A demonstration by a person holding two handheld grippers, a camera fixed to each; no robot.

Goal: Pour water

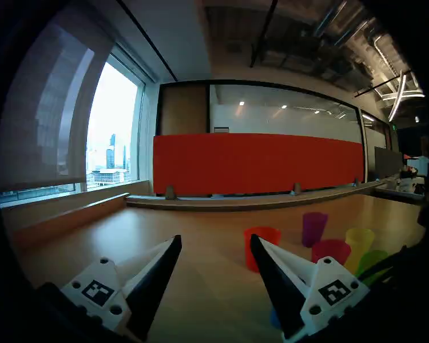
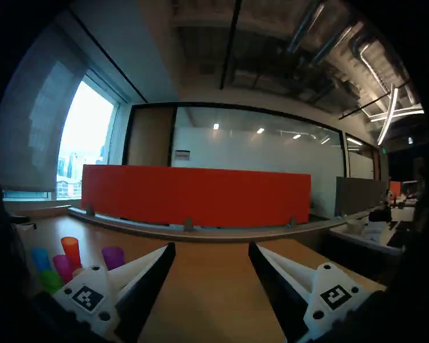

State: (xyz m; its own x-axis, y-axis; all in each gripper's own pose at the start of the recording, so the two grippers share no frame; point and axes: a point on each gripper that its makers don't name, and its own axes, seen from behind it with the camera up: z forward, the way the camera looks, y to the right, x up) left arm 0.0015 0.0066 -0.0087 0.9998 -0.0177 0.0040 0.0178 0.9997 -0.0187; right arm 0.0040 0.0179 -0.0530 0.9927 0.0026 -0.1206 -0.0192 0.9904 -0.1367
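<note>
- Left gripper and right gripper: fingers spread, holding nothing.
- In the left gripper view, translucent plastic cups stand at four o'clock: orange cup partly behind one finger, then pink cup, yellow cup, purple cup.
- Red partition at twelve o'clock, beyond the wooden table.

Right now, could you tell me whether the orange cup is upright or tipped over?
Upright: the orange cup stands on the wooden table, its wider rim on top. Whether it holds water, I cannot tell.
</note>
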